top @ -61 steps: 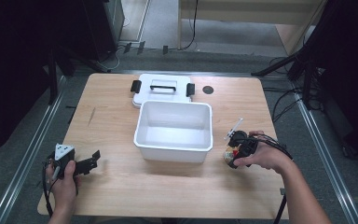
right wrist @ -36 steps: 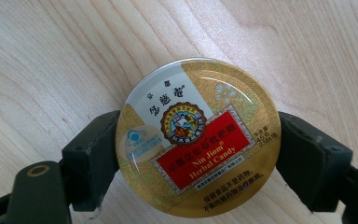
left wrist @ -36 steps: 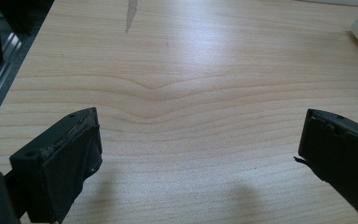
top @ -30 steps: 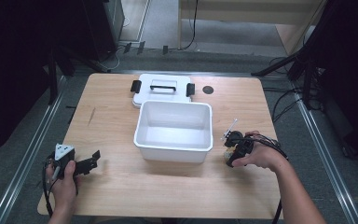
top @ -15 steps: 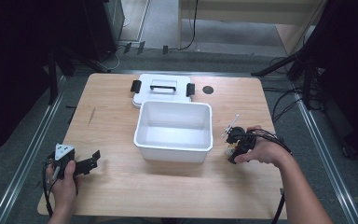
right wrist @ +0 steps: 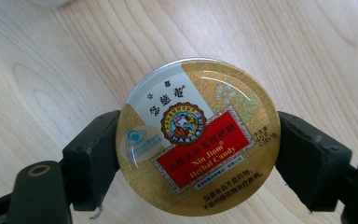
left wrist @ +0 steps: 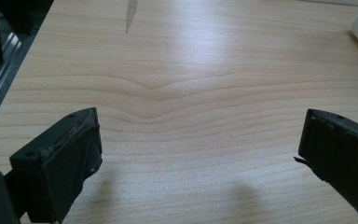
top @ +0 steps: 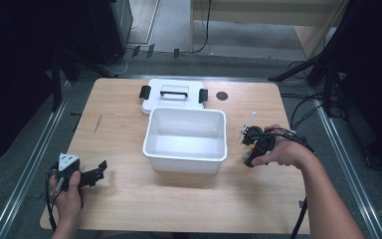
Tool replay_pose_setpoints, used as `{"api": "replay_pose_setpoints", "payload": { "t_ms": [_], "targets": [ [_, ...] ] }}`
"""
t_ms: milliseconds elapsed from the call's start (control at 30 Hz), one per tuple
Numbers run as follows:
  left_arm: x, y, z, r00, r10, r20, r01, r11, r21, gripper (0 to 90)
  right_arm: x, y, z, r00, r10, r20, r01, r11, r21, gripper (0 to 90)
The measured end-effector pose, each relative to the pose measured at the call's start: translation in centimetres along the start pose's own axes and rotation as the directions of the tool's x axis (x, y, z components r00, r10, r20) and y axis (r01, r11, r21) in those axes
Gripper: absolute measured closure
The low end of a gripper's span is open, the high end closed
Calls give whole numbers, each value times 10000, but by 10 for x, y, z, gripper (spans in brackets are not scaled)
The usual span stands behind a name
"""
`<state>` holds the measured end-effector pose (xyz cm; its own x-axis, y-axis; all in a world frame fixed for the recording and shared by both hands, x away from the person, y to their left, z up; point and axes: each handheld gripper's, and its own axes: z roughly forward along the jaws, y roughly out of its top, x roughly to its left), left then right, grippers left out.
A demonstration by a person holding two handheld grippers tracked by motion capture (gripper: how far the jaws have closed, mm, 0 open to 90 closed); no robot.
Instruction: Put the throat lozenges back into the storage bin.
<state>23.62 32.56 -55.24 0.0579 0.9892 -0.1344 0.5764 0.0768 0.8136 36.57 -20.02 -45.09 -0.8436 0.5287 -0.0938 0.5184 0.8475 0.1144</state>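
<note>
The right claw (right wrist: 198,154) grips a round candy tin (right wrist: 198,135) by its rim, label facing up, above open tabletop (top: 129,124) right of the white tub (top: 186,135). The left claw (left wrist: 200,154) stands open near the front-left edge.

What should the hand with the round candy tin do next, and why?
Probably carry the candy tin sideways over the white box and let go there. The right gripper has its jaws pressed on both sides of the tin, just right of the box. The box is open and looks empty, with its lid lying behind it, so it seems ready to take the tin.
</note>
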Motion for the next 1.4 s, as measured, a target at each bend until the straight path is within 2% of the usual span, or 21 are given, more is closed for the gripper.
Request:
{"api": "replay_pose_setpoints", "payload": {
  "t_ms": [367,900,1400],
  "targets": [
    [0,0,0,10000,-3,-4,3,10000,6,0,-1,9,-20,9994,-324,-72,324,9995,-35,206],
    [0,0,0,10000,6,6,-6,10000,17,0,-6,25,-49,9978,-651,106,653,9978,-136,207],
    [0,0,1,10000,-30,28,30,10000,-26,0,-5,43,-69,9945,-1032,201,1035,9945,-129,206]
  ]
}}
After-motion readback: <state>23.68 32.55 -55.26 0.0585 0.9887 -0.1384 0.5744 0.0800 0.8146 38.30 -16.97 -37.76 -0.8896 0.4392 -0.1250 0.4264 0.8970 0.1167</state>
